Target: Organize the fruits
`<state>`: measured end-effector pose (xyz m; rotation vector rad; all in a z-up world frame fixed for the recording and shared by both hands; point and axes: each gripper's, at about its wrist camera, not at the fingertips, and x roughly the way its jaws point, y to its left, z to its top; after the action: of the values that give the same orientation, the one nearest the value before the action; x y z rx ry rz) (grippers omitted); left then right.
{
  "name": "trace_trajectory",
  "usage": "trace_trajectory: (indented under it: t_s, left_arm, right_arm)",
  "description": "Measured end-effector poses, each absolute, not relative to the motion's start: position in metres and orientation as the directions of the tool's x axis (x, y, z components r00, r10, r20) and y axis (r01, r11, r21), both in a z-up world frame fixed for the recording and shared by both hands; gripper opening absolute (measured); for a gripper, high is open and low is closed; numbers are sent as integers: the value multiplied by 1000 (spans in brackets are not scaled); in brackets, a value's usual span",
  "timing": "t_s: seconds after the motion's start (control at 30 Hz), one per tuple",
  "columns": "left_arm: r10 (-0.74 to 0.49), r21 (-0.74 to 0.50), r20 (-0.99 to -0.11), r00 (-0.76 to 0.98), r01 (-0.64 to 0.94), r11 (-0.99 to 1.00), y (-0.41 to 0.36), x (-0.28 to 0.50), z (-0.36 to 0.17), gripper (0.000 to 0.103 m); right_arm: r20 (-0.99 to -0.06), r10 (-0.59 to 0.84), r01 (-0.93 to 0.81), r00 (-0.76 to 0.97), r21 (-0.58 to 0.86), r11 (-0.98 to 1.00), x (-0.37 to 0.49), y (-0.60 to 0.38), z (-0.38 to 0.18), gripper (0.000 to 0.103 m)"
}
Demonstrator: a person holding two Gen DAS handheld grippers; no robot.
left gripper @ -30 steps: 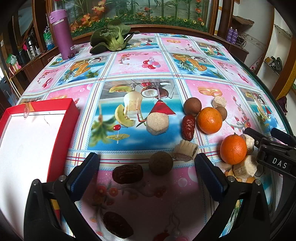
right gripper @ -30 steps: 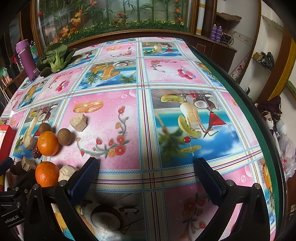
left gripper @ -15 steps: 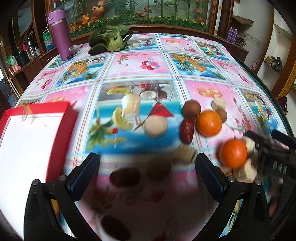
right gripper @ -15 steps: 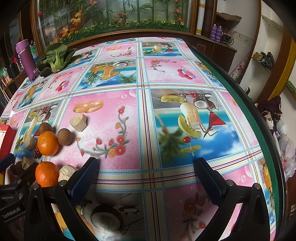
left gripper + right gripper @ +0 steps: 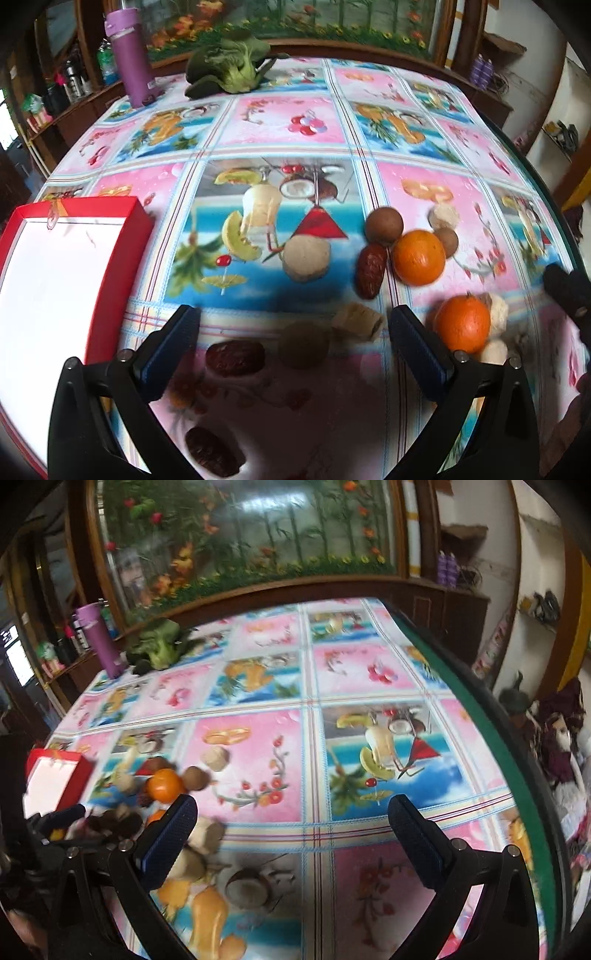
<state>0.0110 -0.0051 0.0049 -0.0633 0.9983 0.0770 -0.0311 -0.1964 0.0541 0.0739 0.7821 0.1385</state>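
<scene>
In the left wrist view my left gripper (image 5: 291,325) is open above the table, with a red date (image 5: 235,357), a brown round fruit (image 5: 303,344) and a pale chunk (image 5: 357,322) between its fingers. Two oranges (image 5: 419,257) (image 5: 462,325), another date (image 5: 371,270), a beige round piece (image 5: 306,253) and a brown ball (image 5: 383,225) lie beyond. A red box (image 5: 70,266) with a white inside sits at left. My right gripper (image 5: 291,812) is open and empty over the cloth; the fruit pile (image 5: 164,784) is at its left.
A purple bottle (image 5: 130,55) and a leafy green vegetable (image 5: 229,66) stand at the table's far side. The table's green right edge (image 5: 491,746) drops off to clutter on the floor. The other gripper shows at the left wrist view's right edge (image 5: 565,291).
My left gripper has lifted and drawn back slightly. My right gripper has risen and tilted up, so the table looks farther away and the red box has come into its view.
</scene>
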Motion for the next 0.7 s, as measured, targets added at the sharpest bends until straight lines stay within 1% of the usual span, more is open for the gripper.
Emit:
trace_trajectory:
  t_s: [0.1,0.23,0.33,0.43,0.53,0.6,0.7]
  left_arm:
    - [41,-29,-795,606,-104,994,8,-15,30,103]
    - [95,18,-718,689,-117,993,42,-67,73,103]
    - [126,23,-675,727,-150,988,72,-103,89,103]
    - [119,-4,-659,743,-161,987,97,-132,92,103]
    - [124,-24,-664,737,-187,982,110,-144,89,103]
    - [106,-39,-671,734,-178,983,116,-144,87,103]
    - [149,-47,-669,728,-241,969,121,-142,85,103]
  right_arm:
    - [-671,174,-119,721,127,985,-46,-198,64,103]
    - [-661,225,-178,716,139,974,-63,-189,69,103]
    - [-660,293,-250,692,162,955,-72,-173,68,103]
    - [-651,346,-317,675,168,933,-80,-154,68,102]
    - [-637,408,-400,653,168,901,-88,-134,70,103]
    - [-642,474,-462,603,203,863,-88,-121,67,102]
    - [-643,546,-497,537,282,820,-78,-110,59,102]
